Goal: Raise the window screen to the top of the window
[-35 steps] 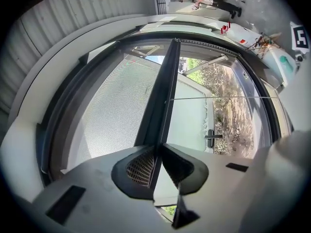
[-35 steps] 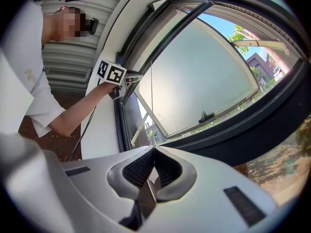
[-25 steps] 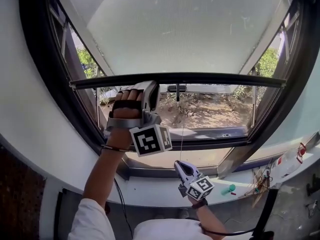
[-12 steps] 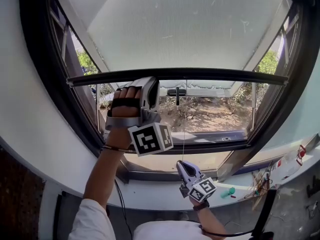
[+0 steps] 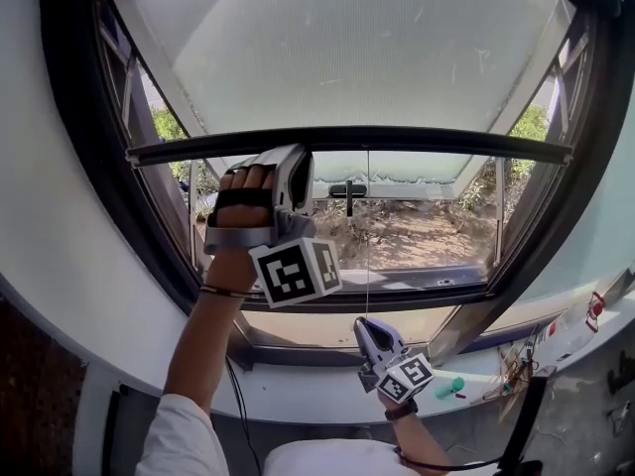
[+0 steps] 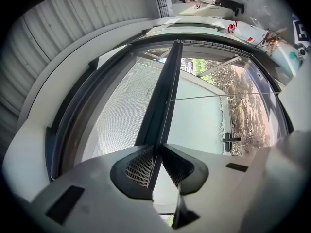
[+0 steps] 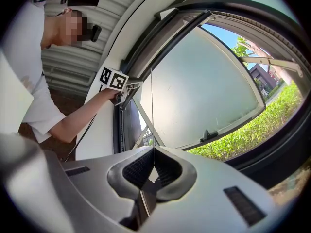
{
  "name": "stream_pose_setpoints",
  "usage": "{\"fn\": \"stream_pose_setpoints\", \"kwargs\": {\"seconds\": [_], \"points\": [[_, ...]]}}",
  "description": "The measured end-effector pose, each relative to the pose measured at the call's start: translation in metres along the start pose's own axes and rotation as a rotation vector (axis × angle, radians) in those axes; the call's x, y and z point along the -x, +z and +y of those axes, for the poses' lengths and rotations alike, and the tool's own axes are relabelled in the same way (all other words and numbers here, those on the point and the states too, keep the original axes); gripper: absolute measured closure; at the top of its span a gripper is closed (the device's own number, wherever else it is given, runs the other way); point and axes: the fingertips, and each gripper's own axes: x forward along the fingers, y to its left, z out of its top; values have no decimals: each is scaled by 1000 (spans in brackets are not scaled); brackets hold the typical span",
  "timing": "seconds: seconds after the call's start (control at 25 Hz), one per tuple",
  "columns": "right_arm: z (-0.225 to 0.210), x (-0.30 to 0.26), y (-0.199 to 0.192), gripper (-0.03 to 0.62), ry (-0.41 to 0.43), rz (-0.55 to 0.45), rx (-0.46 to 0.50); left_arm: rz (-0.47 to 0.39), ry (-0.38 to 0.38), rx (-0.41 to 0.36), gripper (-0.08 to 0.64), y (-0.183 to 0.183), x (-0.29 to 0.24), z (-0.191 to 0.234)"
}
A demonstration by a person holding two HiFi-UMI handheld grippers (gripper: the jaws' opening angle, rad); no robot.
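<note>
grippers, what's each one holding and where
Left gripper: the screen's bottom bar, left of its middle. Right gripper: the thin pull cord, low down.

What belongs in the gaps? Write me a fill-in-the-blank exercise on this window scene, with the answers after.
1. The left gripper is shut on the dark bar at the window screen's ____ edge.
2. The right gripper pinches a thin ____ that hangs down from that bar.
3. In the head view, the right gripper sits ____ the left gripper.
Missing words: bottom; cord; below.
</note>
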Motion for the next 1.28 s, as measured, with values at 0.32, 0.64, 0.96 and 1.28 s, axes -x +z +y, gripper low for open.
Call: {"fn": "stream_pose_setpoints", "kwargs": {"seconds": [0.32,0.64,0.96,1.28], "points": [[4,-3,19,601,12,-28,26,-12,7,-7,514,5,-3,18],[1,-3,44,601,10,-74,52,-38,44,11,514,9,-9,39],[12,-14,77,601,30,-123,91,-48,98,-2,514,17,-18,73],[17,-21,98,601,40,-160,113,-55,112,-14,514,23,-23,94]]}}
